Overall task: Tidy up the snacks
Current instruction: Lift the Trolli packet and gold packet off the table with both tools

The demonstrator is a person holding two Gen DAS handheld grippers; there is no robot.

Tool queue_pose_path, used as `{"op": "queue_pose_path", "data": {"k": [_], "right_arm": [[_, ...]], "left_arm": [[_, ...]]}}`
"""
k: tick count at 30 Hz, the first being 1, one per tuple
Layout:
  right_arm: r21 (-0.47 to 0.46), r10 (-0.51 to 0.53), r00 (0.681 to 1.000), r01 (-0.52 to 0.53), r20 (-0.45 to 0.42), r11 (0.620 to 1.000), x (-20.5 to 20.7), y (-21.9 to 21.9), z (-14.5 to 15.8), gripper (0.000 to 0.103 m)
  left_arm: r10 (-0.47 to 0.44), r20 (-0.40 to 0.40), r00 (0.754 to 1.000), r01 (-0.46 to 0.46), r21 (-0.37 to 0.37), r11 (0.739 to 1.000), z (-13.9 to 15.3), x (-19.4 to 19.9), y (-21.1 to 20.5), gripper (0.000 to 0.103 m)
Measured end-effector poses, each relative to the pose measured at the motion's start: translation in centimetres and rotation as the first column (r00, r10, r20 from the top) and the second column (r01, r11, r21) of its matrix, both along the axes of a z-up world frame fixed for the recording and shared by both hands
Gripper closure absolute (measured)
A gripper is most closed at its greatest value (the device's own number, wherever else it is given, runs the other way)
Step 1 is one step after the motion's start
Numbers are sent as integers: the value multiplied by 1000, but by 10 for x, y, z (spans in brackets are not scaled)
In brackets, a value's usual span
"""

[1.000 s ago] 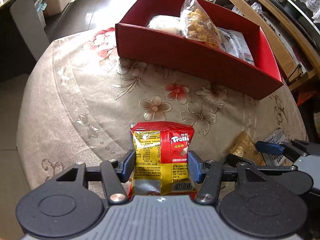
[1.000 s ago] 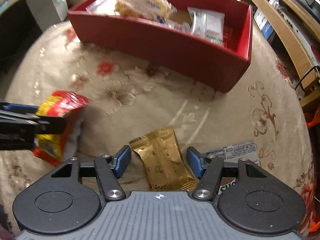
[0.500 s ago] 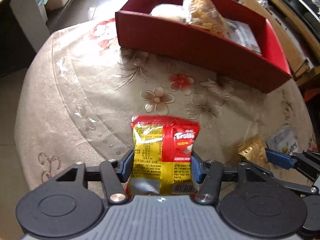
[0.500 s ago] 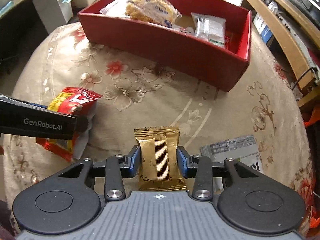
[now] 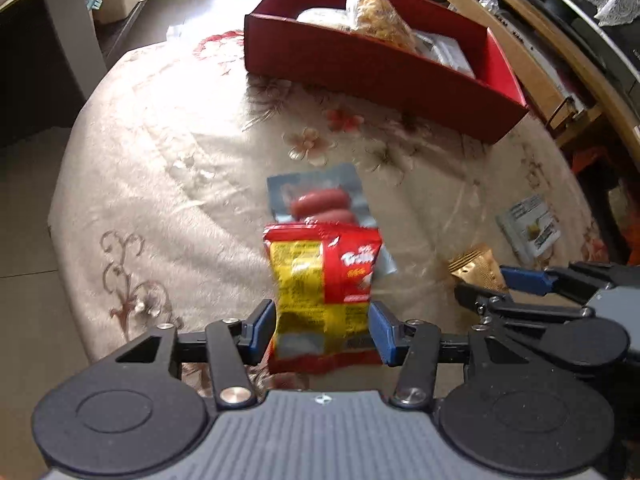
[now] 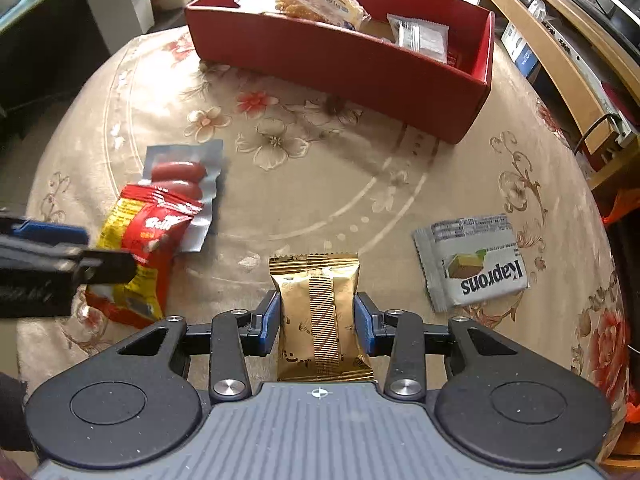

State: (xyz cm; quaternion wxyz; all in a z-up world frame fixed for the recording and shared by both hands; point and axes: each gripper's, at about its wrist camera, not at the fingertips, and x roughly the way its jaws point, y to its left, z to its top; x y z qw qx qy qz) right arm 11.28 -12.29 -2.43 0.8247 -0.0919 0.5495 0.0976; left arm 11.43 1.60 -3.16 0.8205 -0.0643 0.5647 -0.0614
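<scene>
My left gripper (image 5: 322, 330) is shut on a red and yellow Trolli bag (image 5: 324, 288) and holds it above the table. A clear pack of red sausages (image 5: 320, 202) lies on the cloth just beyond it. My right gripper (image 6: 318, 324) is shut on a gold snack packet (image 6: 320, 312), lifted off the cloth. The left gripper and its bag (image 6: 140, 248) show at the left of the right wrist view. A red box (image 6: 340, 60) with several snacks stands at the far side of the round table.
A grey Kaprons wafer pack (image 6: 476, 264) lies on the floral cloth (image 6: 320, 184) to the right of my right gripper. Wooden shelving (image 6: 560, 52) runs along the right beyond the table. The table edge curves close on the left and right.
Both grippers have lifted their packets off the cloth. The right gripper closed on the gold packet a second ago. The sausage pack under the Trolli bag has come into view.
</scene>
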Motion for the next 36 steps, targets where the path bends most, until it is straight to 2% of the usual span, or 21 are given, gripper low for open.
{"op": "queue_pose_path", "data": {"k": [2, 3, 4, 5, 9, 11, 16, 20, 22, 26, 29, 30, 32, 34, 36], "right_arm": [[-3, 3, 1000, -3, -8, 1000, 1, 1, -4, 55], [-7, 4, 1000, -4, -11, 1000, 1, 1, -5, 55], [-14, 8, 1000, -8, -14, 1000, 1, 2, -7, 54], [-19, 9, 1000, -9, -16, 1000, 2, 2, -9, 52], [-14, 2, 1000, -3, -23, 1000, 5, -1, -11, 45], [-5, -15, 1000, 15, -27, 1000, 8, -4, -11, 39], [29, -23, 1000, 23, -16, 999, 11, -13, -5, 39], [-11, -7, 1000, 7, -28, 1000, 15, -11, -13, 46], [-28, 17, 1000, -18, -14, 999, 13, -7, -12, 51], [-25, 21, 1000, -21, -18, 999, 11, -6, -10, 53], [-18, 14, 1000, -14, -24, 1000, 11, -8, -8, 54], [-19, 13, 1000, -14, -25, 1000, 12, -9, -8, 54], [-21, 17, 1000, -18, -24, 1000, 10, -9, -8, 54], [-21, 30, 999, -30, -25, 999, 6, -10, -7, 55], [-18, 41, 999, -41, -25, 999, 2, -12, -6, 55]], "left_arm": [[13, -8, 1000, -13, 13, 1000, -7, 2, -1, 53], [18, -9, 1000, -18, 18, 1000, -10, 3, -2, 46], [32, -4, 999, -32, 26, 999, -12, 4, -3, 34], [45, 2, 999, -45, 31, 998, -13, 4, -3, 31], [81, 24, 996, -82, 19, 996, -16, 10, -8, 24], [98, 19, 995, -98, -1, 995, -17, 11, -9, 23], [137, 3, 991, -137, -53, 989, -16, 11, -7, 23], [199, -49, 979, -203, -91, 975, -25, 15, -2, 23], [238, -46, 970, -242, -101, 965, -25, 15, -2, 23], [300, -42, 953, -303, -84, 949, -26, 18, -9, 19], [307, -11, 952, -307, -33, 951, -28, 17, -16, 22], [296, -1, 955, -296, -8, 955, -28, 17, -19, 26], [249, 14, 968, -250, 36, 968, -28, 14, -24, 32], [193, 22, 981, -194, 77, 978, -26, 8, -23, 50], [117, 3, 993, -117, 97, 988, -25, -1, -22, 52]]}}
